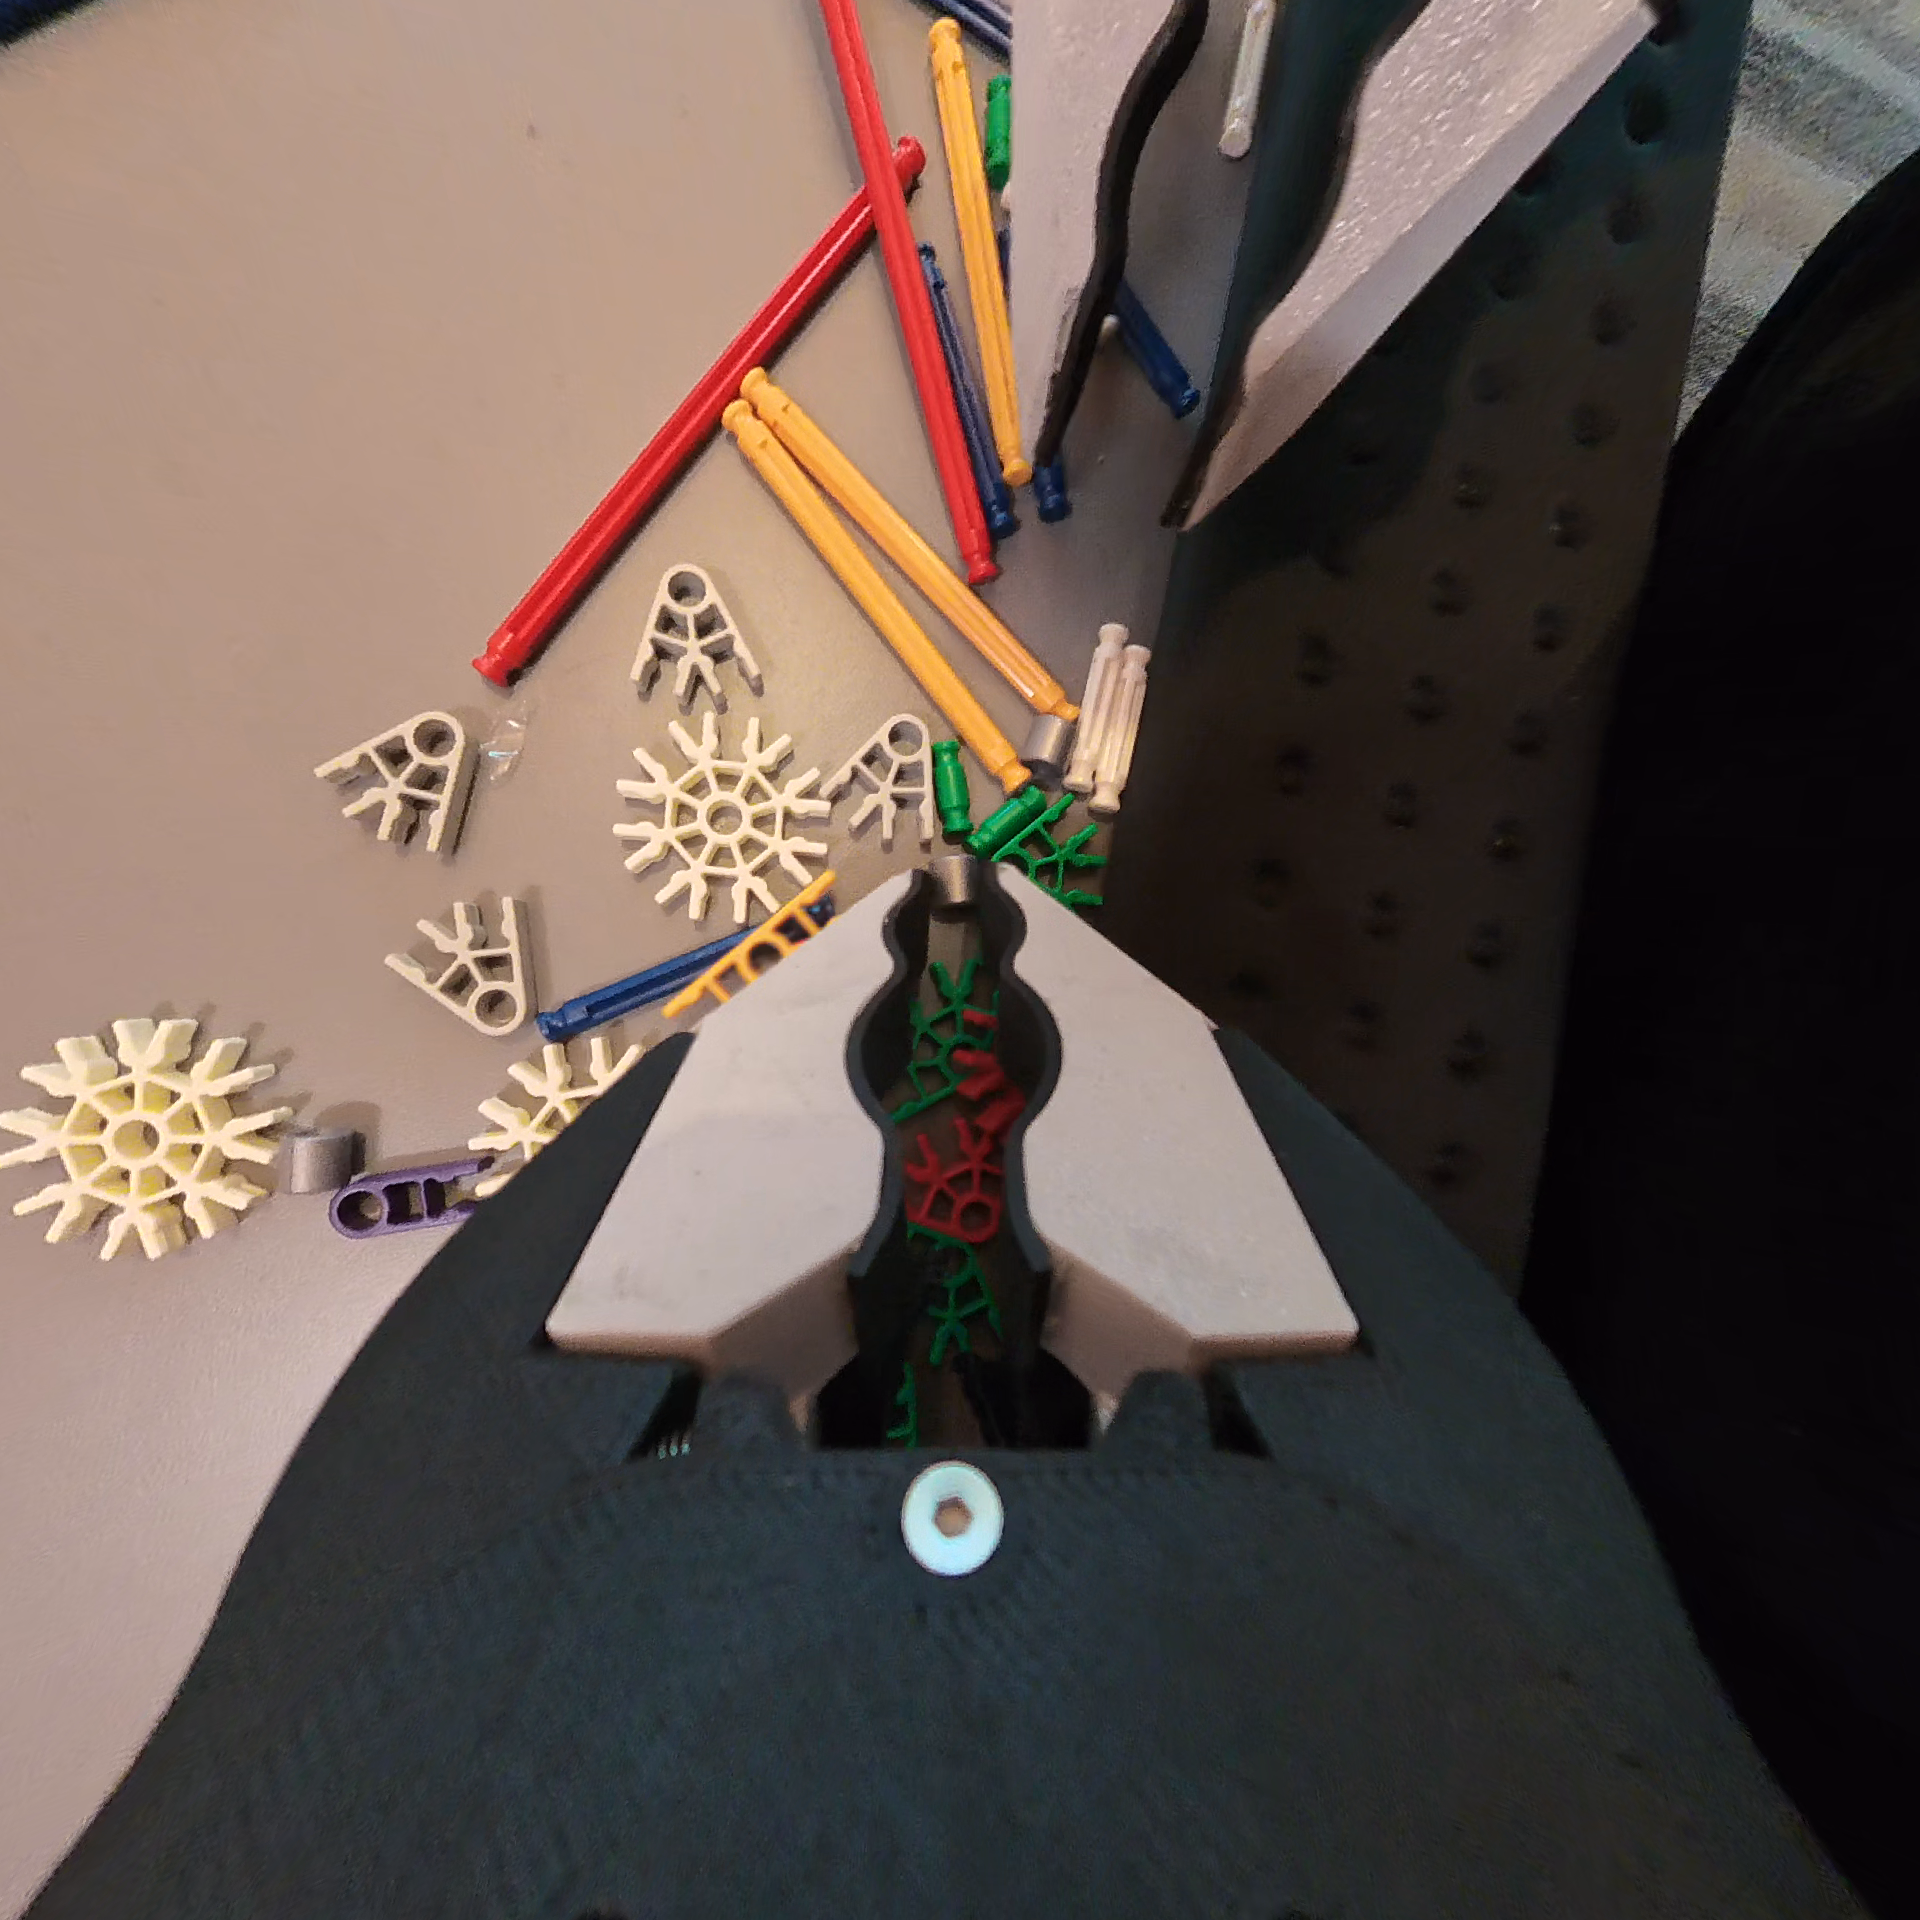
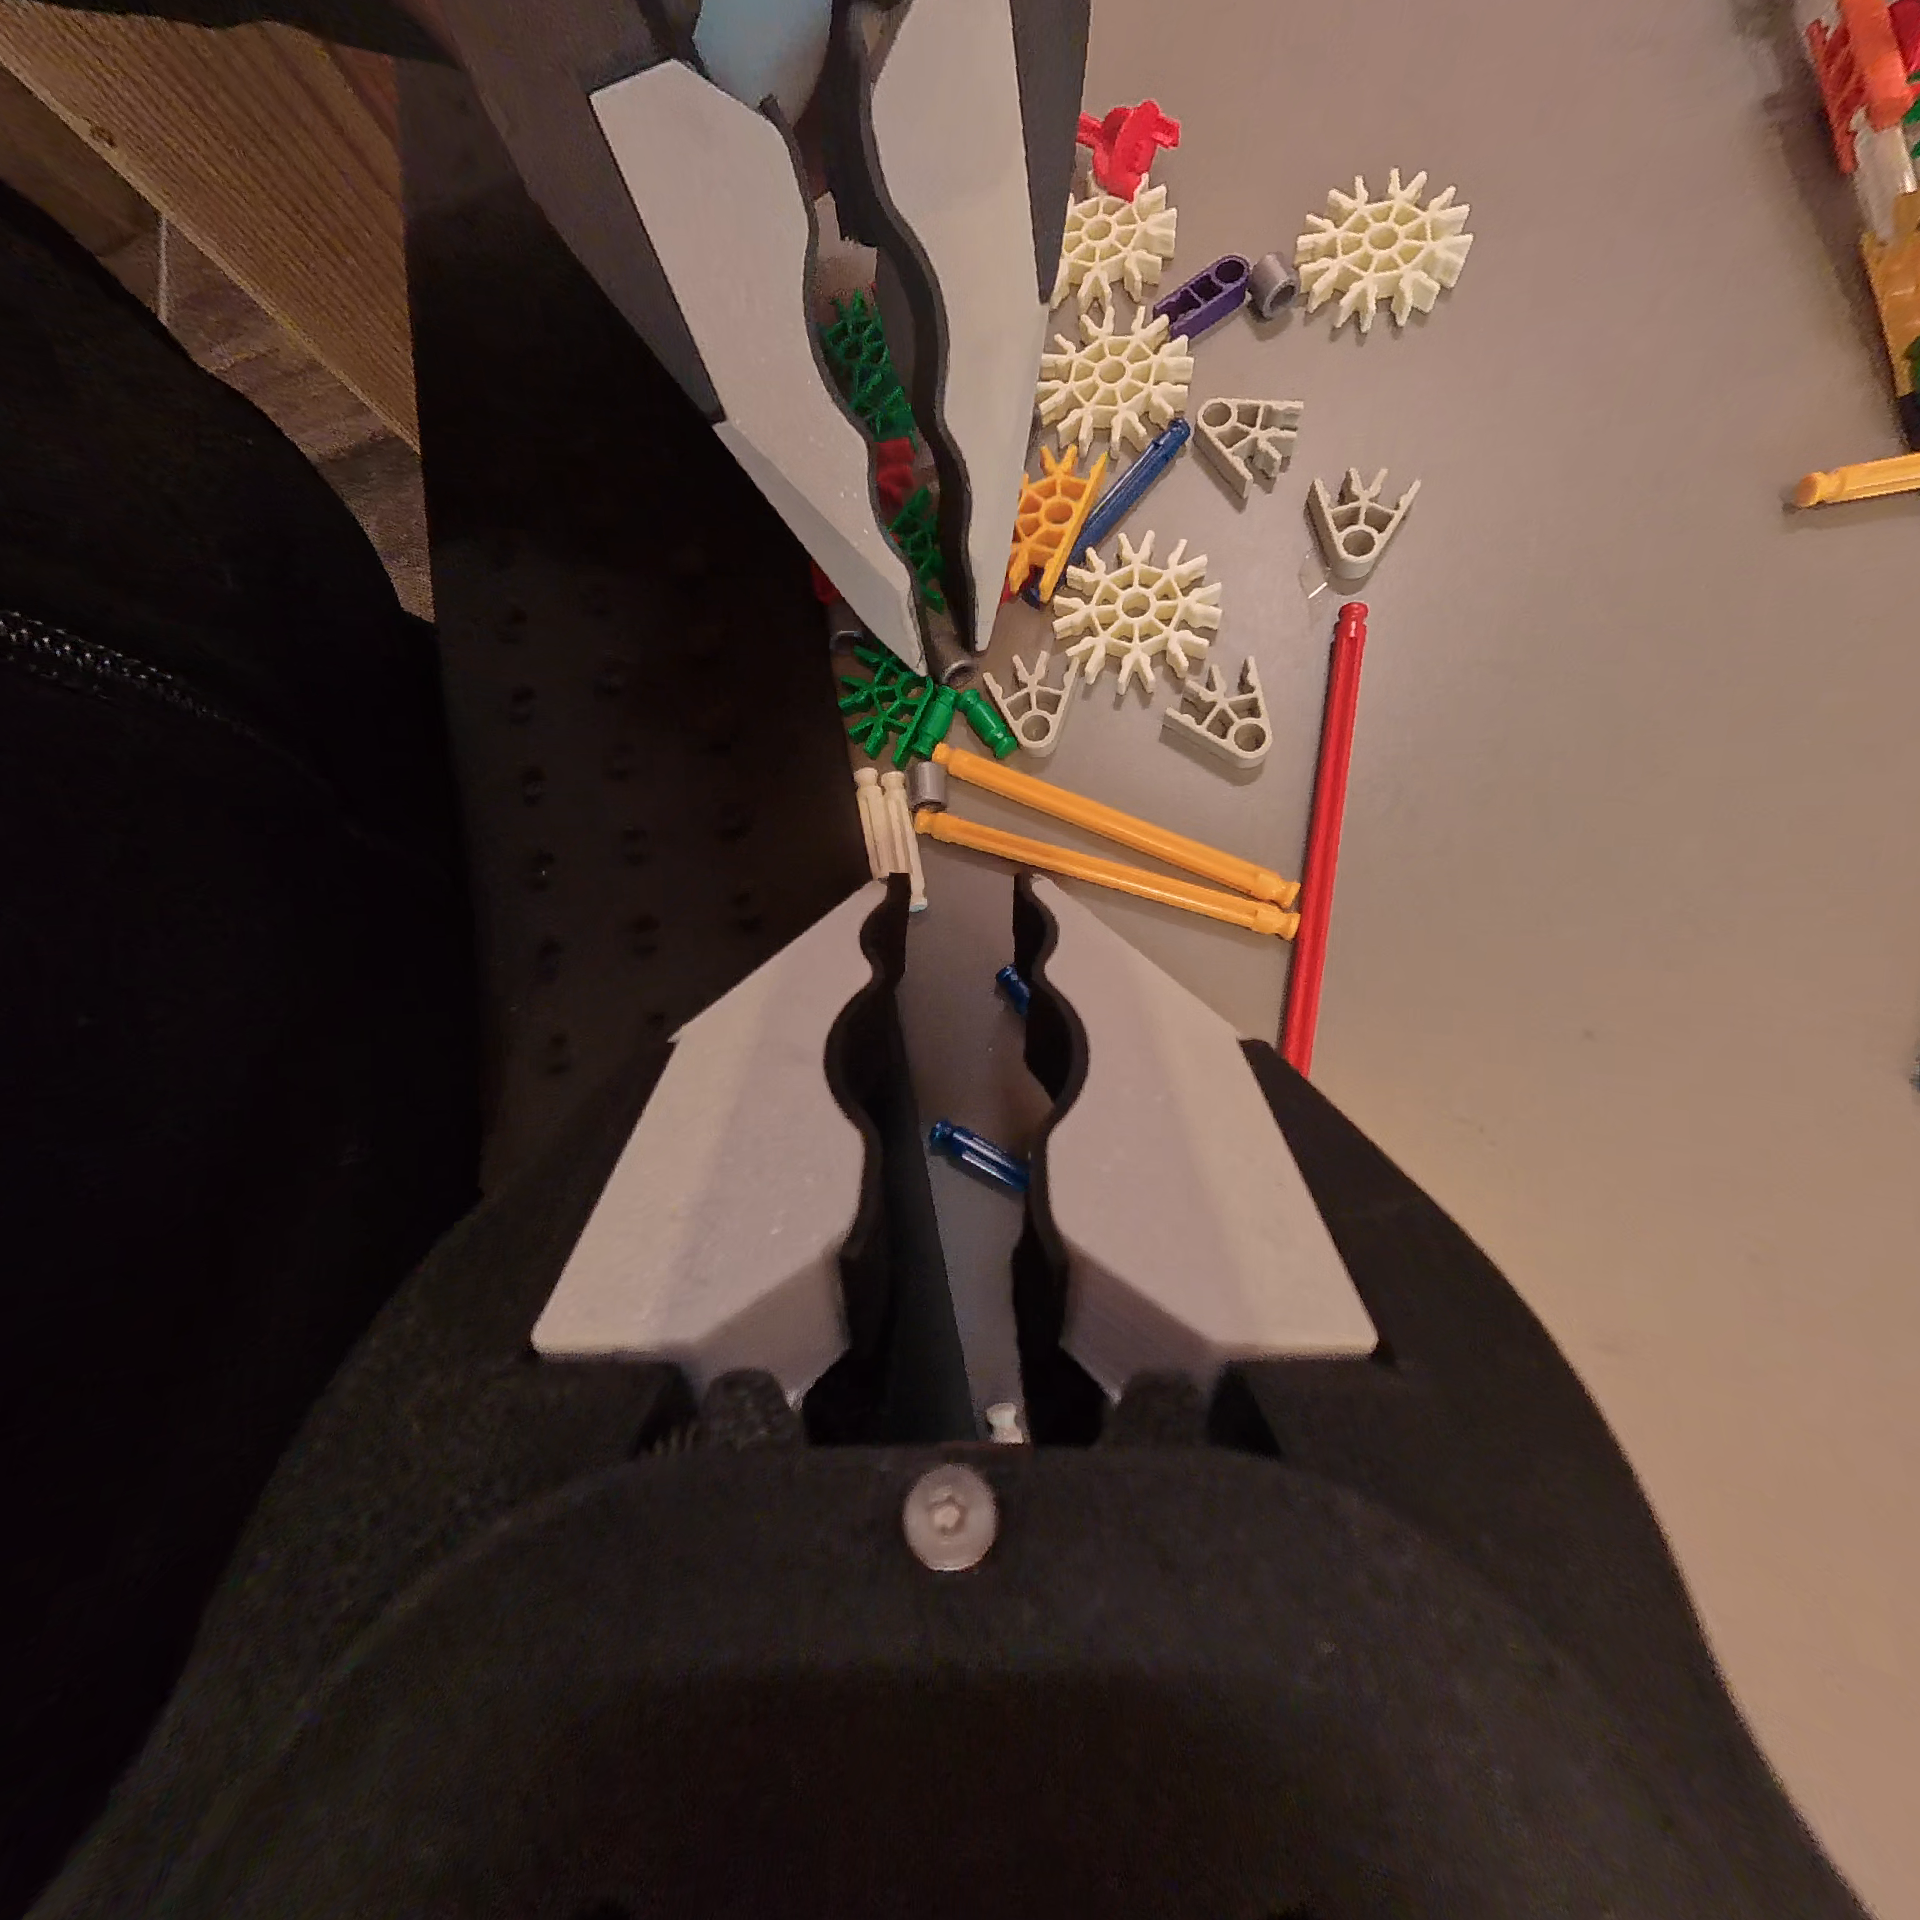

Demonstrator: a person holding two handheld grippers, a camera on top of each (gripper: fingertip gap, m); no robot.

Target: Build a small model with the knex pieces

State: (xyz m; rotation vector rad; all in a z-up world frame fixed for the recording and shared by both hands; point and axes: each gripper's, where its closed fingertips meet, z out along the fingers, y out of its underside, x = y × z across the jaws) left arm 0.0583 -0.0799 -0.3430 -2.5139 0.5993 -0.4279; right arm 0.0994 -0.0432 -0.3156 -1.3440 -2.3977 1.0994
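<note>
My left gripper is shut on a small grey spacer, pinched at its fingertips just above the grey table. Green and red connectors show under its jaws. A green connector and two short green rods lie just past the tips. The left gripper also shows in the right wrist view, tips down on the spacer. My right gripper is open and empty, over the table edge near two short white rods and two yellow rods. It also shows in the left wrist view.
White snowflake connectors, grey wedge connectors, red rods, blue rods and a purple connector lie scattered. A black perforated board borders the table. A colourful built model stands at the far right. The grippers' ends are close to 7 centimeters from one another.
</note>
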